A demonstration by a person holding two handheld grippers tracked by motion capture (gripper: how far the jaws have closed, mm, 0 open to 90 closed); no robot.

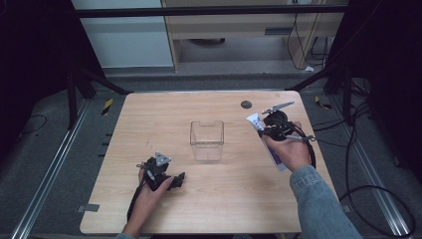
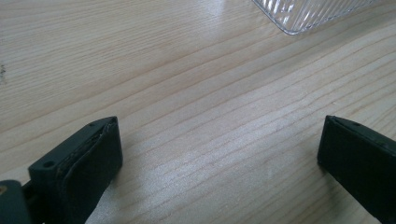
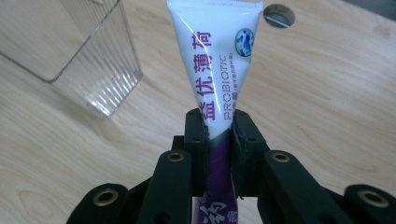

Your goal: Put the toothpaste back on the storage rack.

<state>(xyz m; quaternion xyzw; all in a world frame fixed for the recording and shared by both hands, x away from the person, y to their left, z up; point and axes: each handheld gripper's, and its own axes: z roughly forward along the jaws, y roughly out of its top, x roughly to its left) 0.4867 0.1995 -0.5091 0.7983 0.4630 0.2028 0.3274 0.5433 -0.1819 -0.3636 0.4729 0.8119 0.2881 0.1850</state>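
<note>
The left gripper (image 1: 178, 179) rests low on the wooden worktop (image 1: 164, 119), and its jaws stand wide apart with only bare wood between them. The clear plastic box (image 1: 206, 140) stands open side up, ahead of this gripper and a little to its right. The right gripper (image 1: 263, 130) squeezes a white and purple tube (image 3: 215, 70) tight around its middle. The tube's flat sealed end sticks out past the jaws. The box sits near this gripper, off to its left.
</note>
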